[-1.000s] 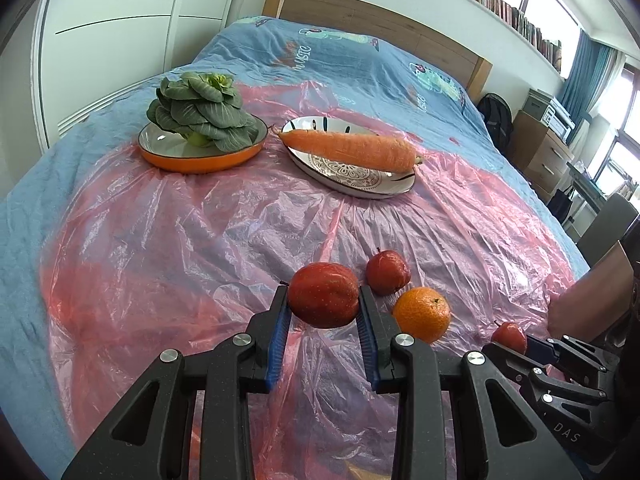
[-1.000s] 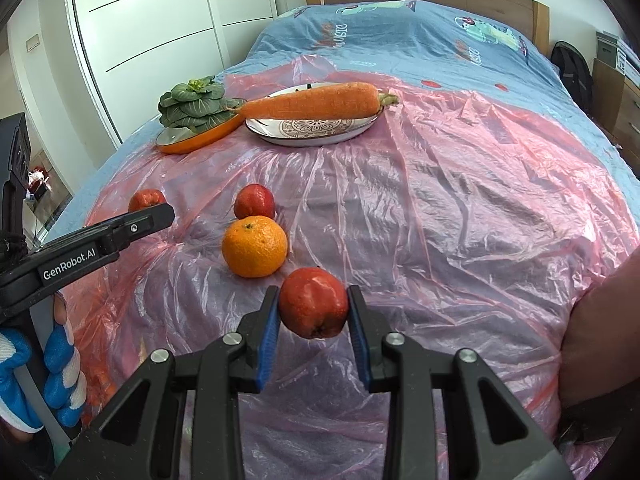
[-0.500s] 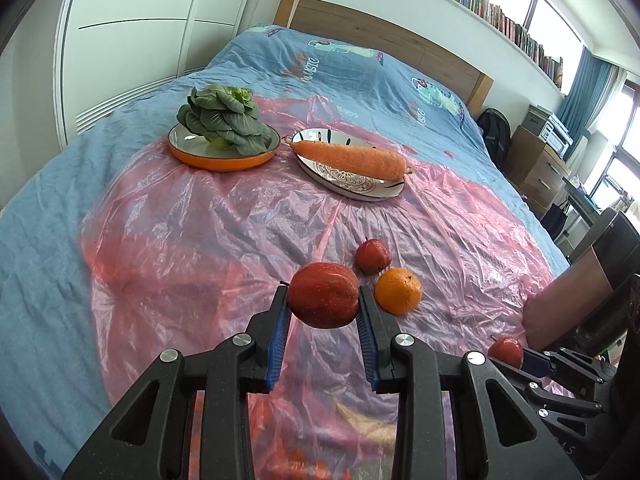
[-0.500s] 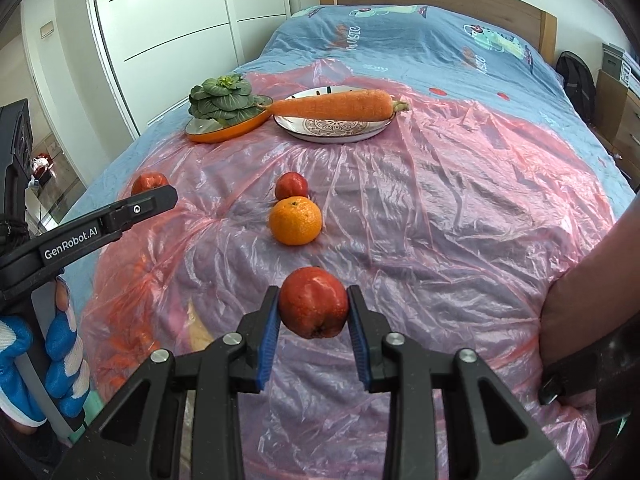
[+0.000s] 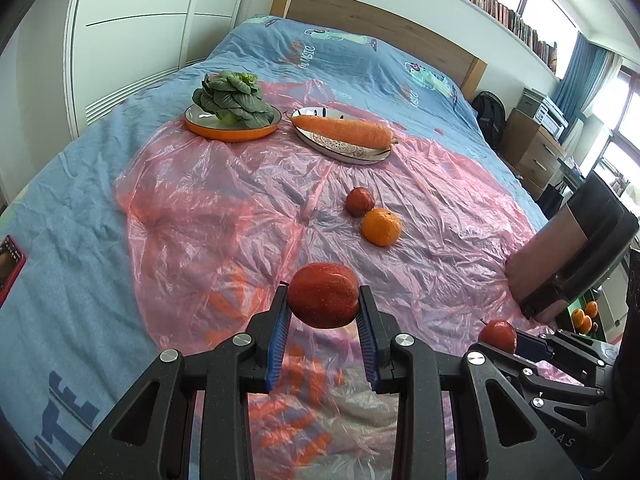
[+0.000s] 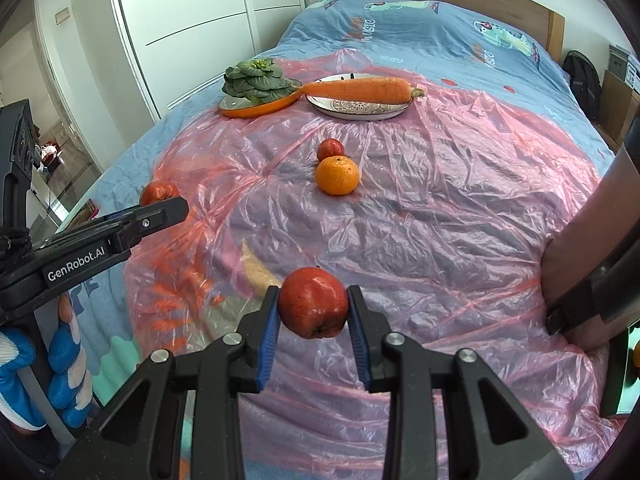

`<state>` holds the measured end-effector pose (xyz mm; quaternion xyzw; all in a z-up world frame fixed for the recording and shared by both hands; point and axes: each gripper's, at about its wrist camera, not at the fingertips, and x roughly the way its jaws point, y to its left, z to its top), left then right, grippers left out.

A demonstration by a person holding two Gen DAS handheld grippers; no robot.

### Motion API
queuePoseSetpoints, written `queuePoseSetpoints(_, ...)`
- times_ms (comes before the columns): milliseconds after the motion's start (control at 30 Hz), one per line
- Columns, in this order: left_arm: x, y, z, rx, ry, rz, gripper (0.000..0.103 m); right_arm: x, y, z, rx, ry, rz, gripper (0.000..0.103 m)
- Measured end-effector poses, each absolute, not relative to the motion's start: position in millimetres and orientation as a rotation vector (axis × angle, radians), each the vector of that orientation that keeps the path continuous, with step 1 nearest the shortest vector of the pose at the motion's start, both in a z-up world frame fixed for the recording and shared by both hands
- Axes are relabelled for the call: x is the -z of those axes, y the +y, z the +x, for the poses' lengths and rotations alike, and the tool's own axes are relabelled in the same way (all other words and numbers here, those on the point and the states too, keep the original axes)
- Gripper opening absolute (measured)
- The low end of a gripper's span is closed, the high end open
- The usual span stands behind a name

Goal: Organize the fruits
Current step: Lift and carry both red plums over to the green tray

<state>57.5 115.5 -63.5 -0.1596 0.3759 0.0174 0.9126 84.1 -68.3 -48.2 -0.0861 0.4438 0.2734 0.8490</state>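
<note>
My left gripper (image 5: pixel 323 316) is shut on a red apple (image 5: pixel 323 300) and holds it above the pink plastic sheet (image 5: pixel 224 216). My right gripper (image 6: pixel 313 312) is shut on another red apple (image 6: pixel 313 307), also held above the sheet. That apple shows in the left wrist view (image 5: pixel 497 335) too, at the lower right. The left gripper's apple shows in the right wrist view (image 6: pixel 159 192) at the left. A small red apple (image 5: pixel 360 201) and an orange (image 5: pixel 381 227) lie side by side on the sheet ahead; they also show in the right wrist view, apple (image 6: pixel 330 149) and orange (image 6: pixel 337 175).
At the far end of the sheet an orange plate (image 5: pixel 232 133) holds leafy greens (image 5: pixel 230 98) and a patterned plate (image 5: pixel 340 148) holds a carrot (image 5: pixel 344 131). A red phone (image 5: pixel 10 260) lies on the blue bedspread at left. A dresser (image 5: pixel 532 152) stands right of the bed.
Both grippers have pulled back and up from the plates with their apples still held. The loose apple, orange and plates now look smaller and farther away.
</note>
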Motion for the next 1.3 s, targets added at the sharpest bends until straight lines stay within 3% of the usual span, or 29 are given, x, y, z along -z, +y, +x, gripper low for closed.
queuePoseSetpoints(533,40.6,60.0,5.5,0.071,0.783,-0.209,0.028,24.7,-108.1,31.9,-0.529,0.931,-0.216,0.046)
queuePoseSetpoints(1300,10.7,-77.6,-16.5,0.289,0.825,-0.039,0.028,9.4,-262.5,-3.5,-0.319,0.913,-0.089,0.046)
